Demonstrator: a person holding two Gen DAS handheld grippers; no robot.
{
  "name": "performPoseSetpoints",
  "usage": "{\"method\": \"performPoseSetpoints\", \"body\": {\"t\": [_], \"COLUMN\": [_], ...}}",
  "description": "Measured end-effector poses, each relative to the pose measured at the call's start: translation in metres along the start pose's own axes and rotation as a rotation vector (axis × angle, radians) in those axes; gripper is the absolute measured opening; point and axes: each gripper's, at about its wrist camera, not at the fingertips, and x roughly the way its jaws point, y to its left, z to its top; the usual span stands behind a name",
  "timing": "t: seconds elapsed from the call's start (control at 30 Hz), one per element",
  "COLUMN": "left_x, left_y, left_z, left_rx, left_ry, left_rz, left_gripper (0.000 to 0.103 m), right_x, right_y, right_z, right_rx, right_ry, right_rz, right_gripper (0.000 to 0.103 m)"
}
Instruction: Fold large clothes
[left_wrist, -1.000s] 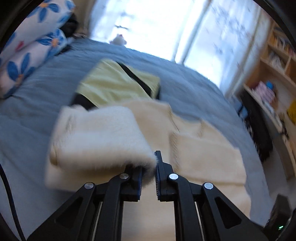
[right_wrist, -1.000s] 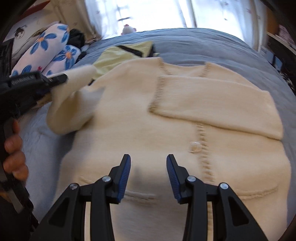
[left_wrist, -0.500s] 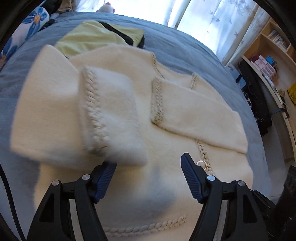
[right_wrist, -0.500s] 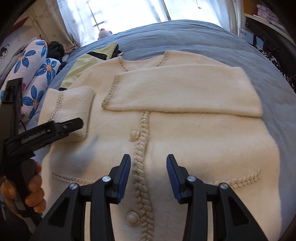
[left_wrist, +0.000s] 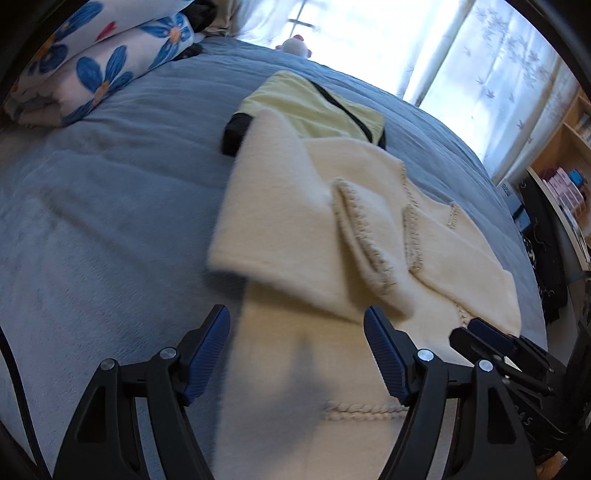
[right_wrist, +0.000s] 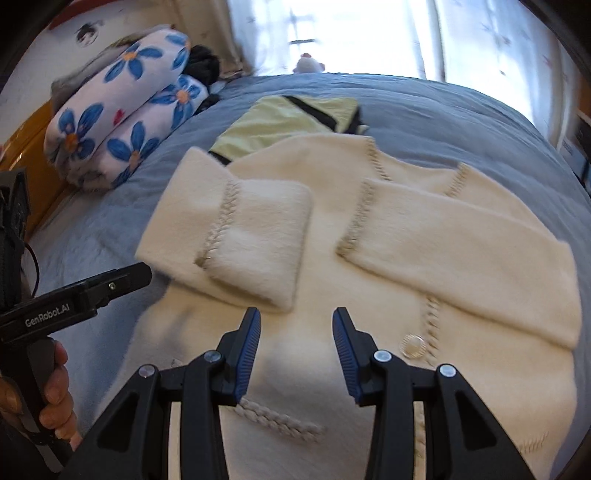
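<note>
Bed: a grey-blue blanket (right_wrist: 424, 107) covered the whole surface you worked over, and everything here is placed against the cream cardigan (right_wrist: 369, 295) lying on it.
Room: bright curtained windows (left_wrist: 491, 74) stood beyond the cardigan's collar end; wooden shelves (left_wrist: 565, 173) rose to its right in the left wrist view.
Cardigan: it lay buttons up across the blanket, both sleeves (right_wrist: 255, 236) folded in over its chest, a round button (right_wrist: 413, 345) showing beside the braided front edge.
Neighbours: a folded yellow garment with black trim (right_wrist: 288, 122) lay just beyond the cardigan's collar, touching or tucked under its shoulder; rolled white bedding with blue flowers (right_wrist: 122, 118) sat well off to its left, and a small soft toy (right_wrist: 308, 64) stood near the window.
Shelves: they held small boxes and books, too blurred to name.
Left gripper (left_wrist: 297, 354): your jaws were opening wide above the cardigan's left edge, with nothing between the pads.
Right gripper (right_wrist: 295, 350): your jaws stood partly apart over the cardigan's lower front, gripping nothing.
Hand (right_wrist: 55, 391): fingers wrapped the left tool's handle, left of the cardigan.
</note>
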Motion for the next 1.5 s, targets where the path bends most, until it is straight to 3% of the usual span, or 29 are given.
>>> {"method": "performPoseSetpoints", "body": {"t": [0.2,0.37,0.43,0.47,0.57,0.67,0.73,0.83,0.97,1.1,1.3,1.5], "left_x": [0.004,0.014,0.015,0.015,0.013,0.010,0.009,0.011,0.019,0.031,0.065,0.108], "left_y": [0.023,0.033,0.033,0.033,0.031,0.028,0.024,0.018,0.007,-0.005,-0.021,-0.025], "left_z": [-0.008,-0.008,-0.008,-0.008,-0.007,-0.007,-0.008,-0.009,-0.011,-0.006,0.031,0.083], "left_rx": [-0.022,-0.042,-0.054,-0.057,-0.052,-0.038,-0.031,-0.013,0.020,0.078,0.139,0.125], "left_ry": [0.013,0.023,0.028,0.027,0.015,0.008,0.007,0.012,0.036,0.063,0.103,0.125], "left_rz": [0.025,0.037,0.031,0.027,0.028,0.026,0.022,0.017,0.018,0.029,0.030,0.024], "left_gripper": [0.073,0.073,0.073,0.073,0.073,0.073,0.073,0.073,0.073,0.073,0.073,0.073], "right_x": [0.046,0.062,0.062,0.059,0.028,-0.014,-0.040,-0.056,-0.038,-0.034,-0.036,0.004], "right_y": [0.029,0.035,0.036,0.036,0.024,-0.016,-0.049,-0.092,-0.151,-0.189,-0.215,-0.236], "right_z": [0.009,0.026,0.034,0.039,0.061,0.078,0.076,0.054,-0.003,-0.049,-0.046,0.008], "right_rx": [-0.104,-0.108,-0.109,-0.110,-0.082,0.039,0.107,0.158,0.268,0.363,0.468,0.464], "right_ry": [0.087,0.079,0.067,0.054,-0.044,-0.143,-0.195,-0.182,0.031,0.123,0.067,0.037], "right_rz": [-0.060,-0.114,-0.090,-0.084,-0.093,-0.071,-0.112,-0.210,-0.240,-0.220,-0.113,-0.045], "right_gripper": [0.041,0.041,0.032,0.020,0.009,0.008,0.008,0.010,0.036,0.036,0.039,0.042]}}
